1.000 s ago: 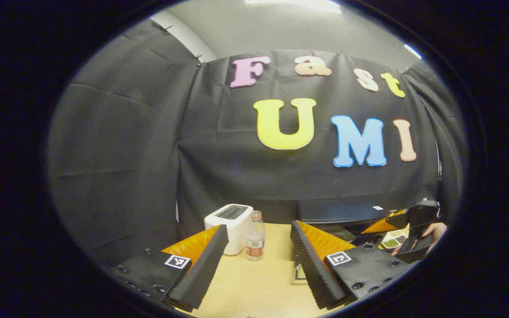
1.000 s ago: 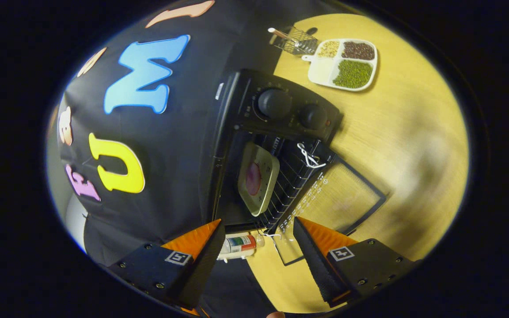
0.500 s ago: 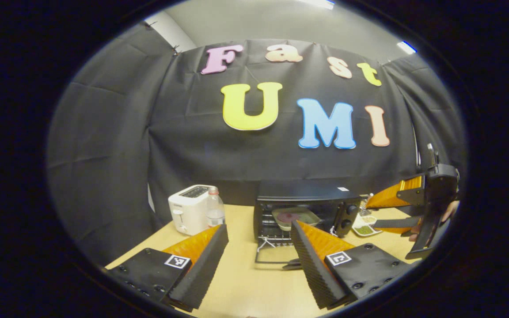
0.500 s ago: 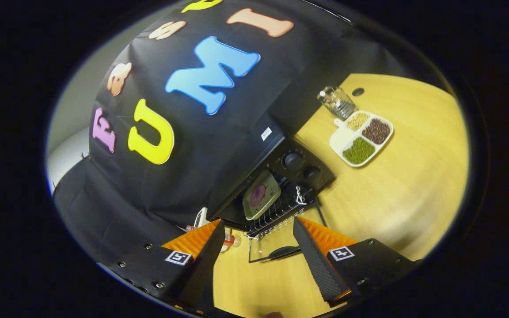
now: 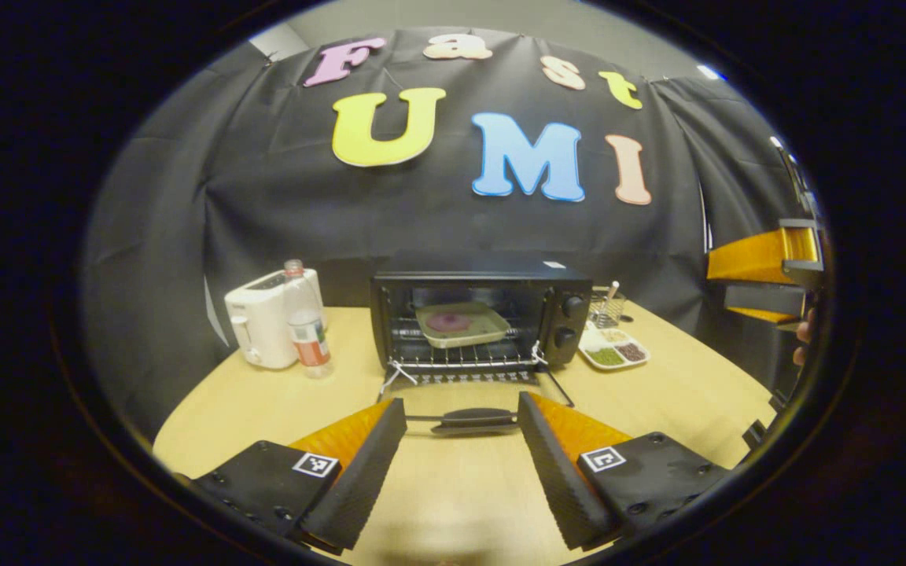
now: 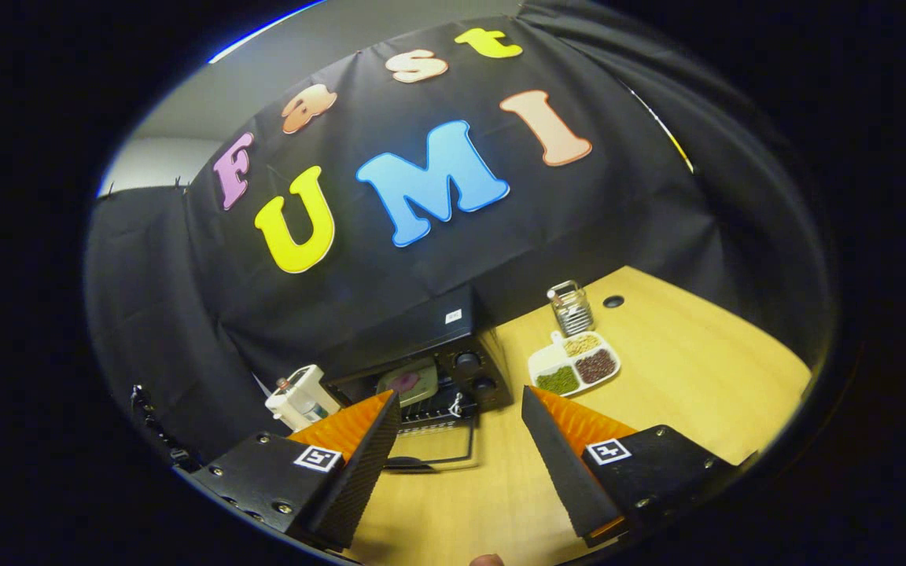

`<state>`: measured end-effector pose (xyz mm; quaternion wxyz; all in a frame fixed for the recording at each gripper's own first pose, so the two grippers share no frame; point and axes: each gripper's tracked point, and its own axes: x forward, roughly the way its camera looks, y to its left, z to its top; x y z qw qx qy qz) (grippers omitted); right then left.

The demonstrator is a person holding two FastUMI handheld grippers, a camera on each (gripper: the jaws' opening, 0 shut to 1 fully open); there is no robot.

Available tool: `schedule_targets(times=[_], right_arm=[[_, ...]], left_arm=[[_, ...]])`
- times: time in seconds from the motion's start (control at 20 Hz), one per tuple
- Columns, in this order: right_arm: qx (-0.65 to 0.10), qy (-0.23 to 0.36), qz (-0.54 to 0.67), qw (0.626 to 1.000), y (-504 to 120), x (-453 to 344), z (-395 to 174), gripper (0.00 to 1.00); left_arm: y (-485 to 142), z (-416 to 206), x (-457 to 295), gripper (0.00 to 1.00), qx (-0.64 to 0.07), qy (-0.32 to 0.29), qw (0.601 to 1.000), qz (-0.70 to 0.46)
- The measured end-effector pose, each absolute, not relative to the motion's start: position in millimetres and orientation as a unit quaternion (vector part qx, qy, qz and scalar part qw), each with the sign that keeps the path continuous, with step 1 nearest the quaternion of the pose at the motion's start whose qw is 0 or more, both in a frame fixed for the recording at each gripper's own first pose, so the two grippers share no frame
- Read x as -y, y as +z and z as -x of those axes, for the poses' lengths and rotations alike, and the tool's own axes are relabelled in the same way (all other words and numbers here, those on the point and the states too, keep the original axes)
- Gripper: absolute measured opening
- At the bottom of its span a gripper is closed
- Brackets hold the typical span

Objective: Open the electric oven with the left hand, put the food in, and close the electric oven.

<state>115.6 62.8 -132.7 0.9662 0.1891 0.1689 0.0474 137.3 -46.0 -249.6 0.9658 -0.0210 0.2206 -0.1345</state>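
Note:
The black electric oven [image 5: 480, 314] stands at the back of the wooden table with its glass door [image 5: 473, 397] folded down flat. A pale tray of food with a purple centre [image 5: 461, 324] rests on the wire rack inside. My left gripper [image 5: 461, 452] is open, and the door handle [image 5: 474, 419] lies just beyond and between its fingers, apart from them. My right gripper [image 6: 459, 448] is open and empty, held high to the right of the oven [image 6: 429, 362]; it also appears far right in the left gripper view as the right gripper [image 5: 767, 275].
A white toaster [image 5: 264, 316] and a plastic bottle [image 5: 305, 322] stand left of the oven. A divided dish of beans [image 5: 614, 350] and a wire holder [image 5: 606, 303] sit to its right. Bare table lies in front of the oven door.
My left gripper swung right and now faces the open oven, its door handle between the fingers. My right gripper pulled back from the oven, rolled upright and rose; the food tray stays inside.

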Motion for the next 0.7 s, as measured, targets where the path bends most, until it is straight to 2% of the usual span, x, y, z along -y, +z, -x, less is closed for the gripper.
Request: schedule_targets(times=[0.15,0.2,0.35,0.5,0.55,0.6,0.7], right_arm=[[-0.125,0.026,-0.112,0.985,-110.3,-40.7,-106.8,0.97],[-0.11,0.02,-0.086,0.99,-101.5,-36.1,-103.4,0.97],[-0.062,0.003,-0.034,0.998,-75.4,-26.6,-96.7,0.97],[-0.047,-0.018,-0.007,0.999,-67.9,-16.9,-92.8,0.97],[-0.046,-0.024,0.002,0.999,-66.4,-14.2,-91.8,0.98],[-0.047,-0.031,0.01,0.998,-66.0,-11.0,-90.4,0.97],[-0.049,-0.042,0.021,0.998,-65.0,-6.3,-88.1,0.97]], left_arm=[[-284.0,-139.7,65.0,0.96,-0.259,-0.151,0.954,0.031],[-296.6,-141.1,68.6,1.0,-0.273,-0.152,0.949,0.03],[-330.1,-150.7,73.0,0.97,-0.308,-0.151,0.939,0.019],[-363.5,-160.5,75.8,0.97,-0.34,-0.145,0.929,0.008],[-370.9,-165.0,76.3,0.92,-0.348,-0.142,0.927,0.008],[-378.1,-168.6,77.6,0.97,-0.354,-0.14,0.925,0.01],[-388.1,-172.9,79.9,0.97,-0.365,-0.136,0.921,0.014]])
